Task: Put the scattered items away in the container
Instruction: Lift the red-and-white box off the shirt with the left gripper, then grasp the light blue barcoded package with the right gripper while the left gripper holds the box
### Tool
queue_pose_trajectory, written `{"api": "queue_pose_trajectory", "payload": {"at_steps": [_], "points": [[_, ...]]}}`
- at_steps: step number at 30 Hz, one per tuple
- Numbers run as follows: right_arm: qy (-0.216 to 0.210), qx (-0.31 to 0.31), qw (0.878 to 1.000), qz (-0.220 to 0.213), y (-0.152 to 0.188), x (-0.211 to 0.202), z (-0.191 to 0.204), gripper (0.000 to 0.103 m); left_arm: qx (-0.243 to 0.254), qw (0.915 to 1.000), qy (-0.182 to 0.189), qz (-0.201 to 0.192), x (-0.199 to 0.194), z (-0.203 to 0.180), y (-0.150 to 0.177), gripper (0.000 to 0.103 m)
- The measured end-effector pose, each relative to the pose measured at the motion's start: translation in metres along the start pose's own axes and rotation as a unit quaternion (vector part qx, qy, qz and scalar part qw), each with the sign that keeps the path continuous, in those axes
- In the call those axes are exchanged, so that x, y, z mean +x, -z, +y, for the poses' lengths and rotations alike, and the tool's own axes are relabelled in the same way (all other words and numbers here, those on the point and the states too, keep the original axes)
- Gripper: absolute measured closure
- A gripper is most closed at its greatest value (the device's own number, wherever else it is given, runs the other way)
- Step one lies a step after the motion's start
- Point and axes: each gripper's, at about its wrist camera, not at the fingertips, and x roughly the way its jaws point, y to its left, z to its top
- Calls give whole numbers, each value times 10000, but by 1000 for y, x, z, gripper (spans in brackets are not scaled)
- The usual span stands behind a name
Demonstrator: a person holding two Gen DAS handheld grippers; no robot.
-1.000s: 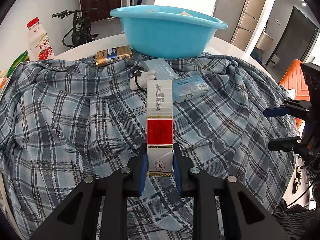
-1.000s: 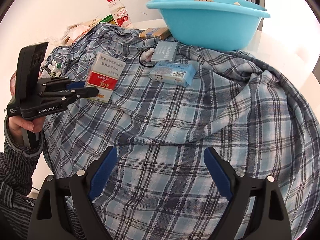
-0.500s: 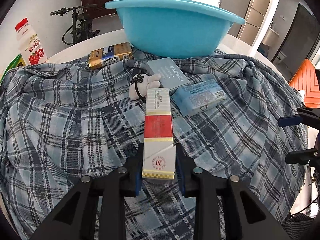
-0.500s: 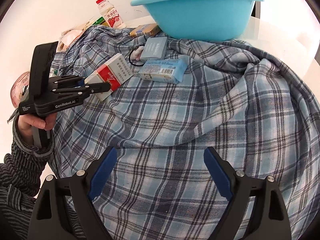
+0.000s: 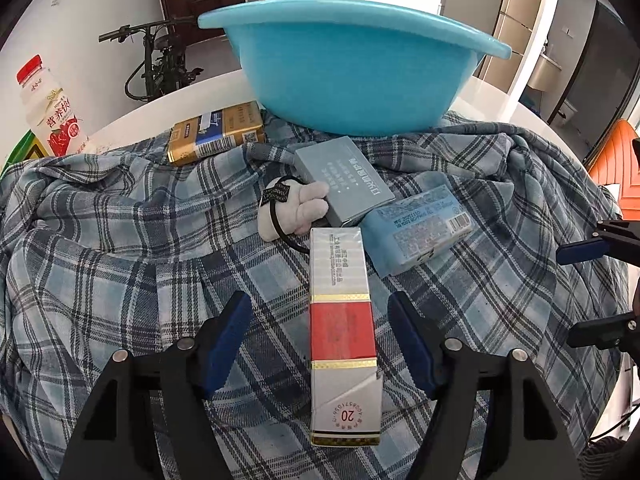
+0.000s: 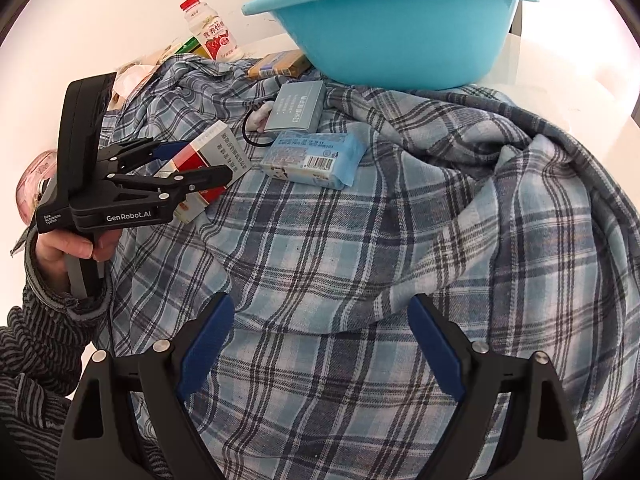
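A red-and-white carton [image 5: 343,332] lies on the plaid cloth between the fingers of my left gripper [image 5: 320,312], which is open and not touching it. It also shows in the right wrist view [image 6: 212,164]. Beyond it lie a blue tissue pack [image 5: 420,228], a grey box [image 5: 344,180], a small white plush with a black hair tie [image 5: 296,208] and a gold pack [image 5: 216,132]. The blue basin [image 5: 352,64] stands at the far edge. My right gripper [image 6: 320,328] is open and empty above bare cloth.
A plaid shirt [image 6: 400,220] covers the round white table [image 6: 560,60]. A red-capped drink bottle [image 5: 48,108] stands at the far left, also in the right wrist view [image 6: 212,32]. An orange chair [image 5: 616,160] is off to the right.
My left gripper has moved forward and down, laid the carton on the cloth and opened off it. My right gripper has stayed open, shifting slightly.
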Motion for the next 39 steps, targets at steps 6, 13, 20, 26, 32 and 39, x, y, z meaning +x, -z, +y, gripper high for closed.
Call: {"api": "queue_pose_trajectory", "payload": {"at_steps": [6,13,20,26,32,39], "points": [[54,1,10000,-18,-5,1,3,15,37,9998,157,-100,-9,1,7,80],[361,-161,9987,-325,-25,2,27,15,-149,9992,149,-328,-37,13,19,80],[1391,-60,9858,-943,-52,25,55,15,-343,9981,46,-505,-47,25,38,80],[1991,808,9726,-885,-65,53,58,15,-367,9970,-73,-677,-47,29,42,79],[2633,1019,9541,-997,-78,69,65,5,-484,9960,-72,-752,-43,39,43,79],[2760,1039,9514,-887,-87,81,60,3,-507,9959,-13,-743,-38,42,46,79]]}}
